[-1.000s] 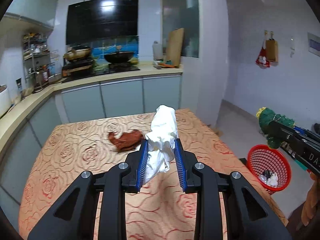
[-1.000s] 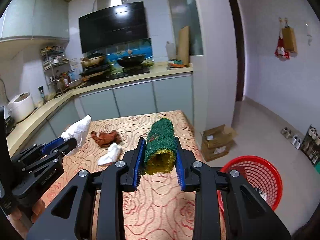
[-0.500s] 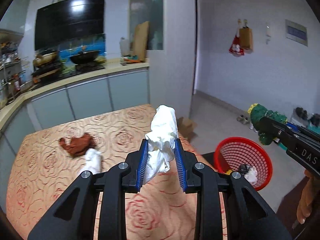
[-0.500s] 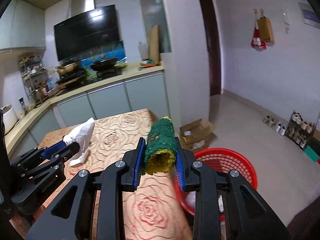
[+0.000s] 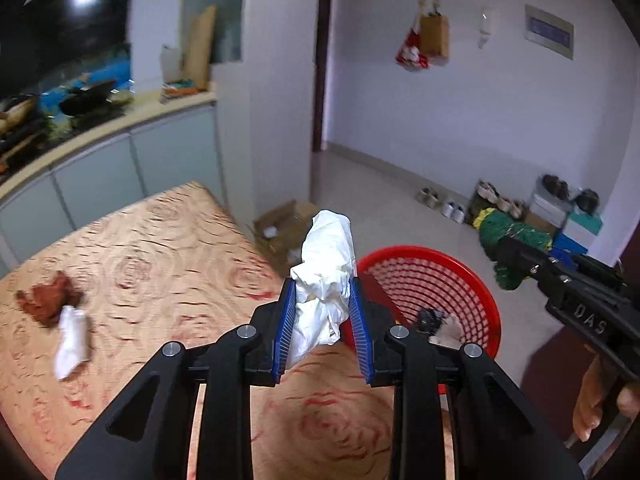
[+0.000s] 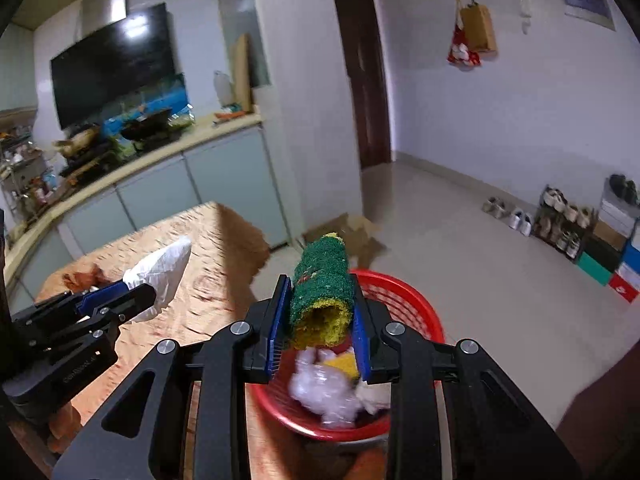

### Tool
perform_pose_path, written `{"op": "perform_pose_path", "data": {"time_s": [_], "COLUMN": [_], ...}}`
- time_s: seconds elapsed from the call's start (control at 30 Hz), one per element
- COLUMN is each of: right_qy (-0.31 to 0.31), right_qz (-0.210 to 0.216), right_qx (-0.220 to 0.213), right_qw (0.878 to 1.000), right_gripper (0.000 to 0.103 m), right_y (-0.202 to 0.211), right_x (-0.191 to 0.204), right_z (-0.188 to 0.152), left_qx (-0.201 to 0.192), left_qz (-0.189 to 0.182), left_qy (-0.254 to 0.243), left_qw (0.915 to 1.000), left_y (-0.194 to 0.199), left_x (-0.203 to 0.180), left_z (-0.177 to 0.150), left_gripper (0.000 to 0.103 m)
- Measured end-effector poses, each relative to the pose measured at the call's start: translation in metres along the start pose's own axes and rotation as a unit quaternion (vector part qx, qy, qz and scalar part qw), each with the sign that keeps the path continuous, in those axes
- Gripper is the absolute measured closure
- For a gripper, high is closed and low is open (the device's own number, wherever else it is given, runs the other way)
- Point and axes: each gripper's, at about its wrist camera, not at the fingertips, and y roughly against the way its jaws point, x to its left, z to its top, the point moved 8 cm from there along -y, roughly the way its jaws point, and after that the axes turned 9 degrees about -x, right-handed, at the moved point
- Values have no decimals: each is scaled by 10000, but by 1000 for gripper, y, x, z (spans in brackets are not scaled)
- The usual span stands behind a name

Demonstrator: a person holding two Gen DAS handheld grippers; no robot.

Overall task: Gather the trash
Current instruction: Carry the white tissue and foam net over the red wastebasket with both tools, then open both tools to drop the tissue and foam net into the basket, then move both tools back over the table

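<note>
Left tool (image 5: 323, 312) pinches a white crumpled wrapper (image 5: 326, 276) beside the red basket (image 5: 472, 280); right tool (image 6: 320, 320) pinches a rolled green scouring pad (image 6: 324, 288) above it

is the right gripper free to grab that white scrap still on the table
Probably not yet. The right gripper is shut on a rolled green sponge over the red basket, so its jaws are full. The white scrap lies far across the table, beside a brown scrap.
</note>
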Motion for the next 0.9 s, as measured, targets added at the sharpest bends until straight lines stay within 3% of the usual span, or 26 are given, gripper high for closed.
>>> {"op": "perform_pose_path", "data": {"time_s": [0.33, 0.43, 0.5, 0.57, 0.73, 0.9], "right_qy": [-180, -279, -417, -550, -614, -543], "right_qz": [-158, -42, 7, 15, 37, 160], "right_qx": [732, 906, 953, 958, 901, 700], "right_qw": [9970, 9955, 9946, 9939, 9940, 9959], "right_gripper": [74, 68, 54, 47, 47, 47], "right_y": [-44, -52, -55, -56, -51, -39], "right_x": [-33, -36, -38, -42, -41, -26], "right_z": [-35, -43, -45, -46, -44, -32], "left_qx": [688, 821, 916, 916, 766, 509], "left_qz": [-482, -605, -679, -700, -573, -141], "left_qy": [-340, -298, -167, -93, -87, 36], "left_qw": [9959, 9943, 9933, 9933, 9954, 9986], "left_y": [-62, -69, -73, -73, -61, -38], "left_x": [-44, -46, -44, -42, -32, -4], "left_z": [-23, -27, -29, -30, -25, -18], "left_gripper": [76, 66, 54, 46, 42, 41]}}
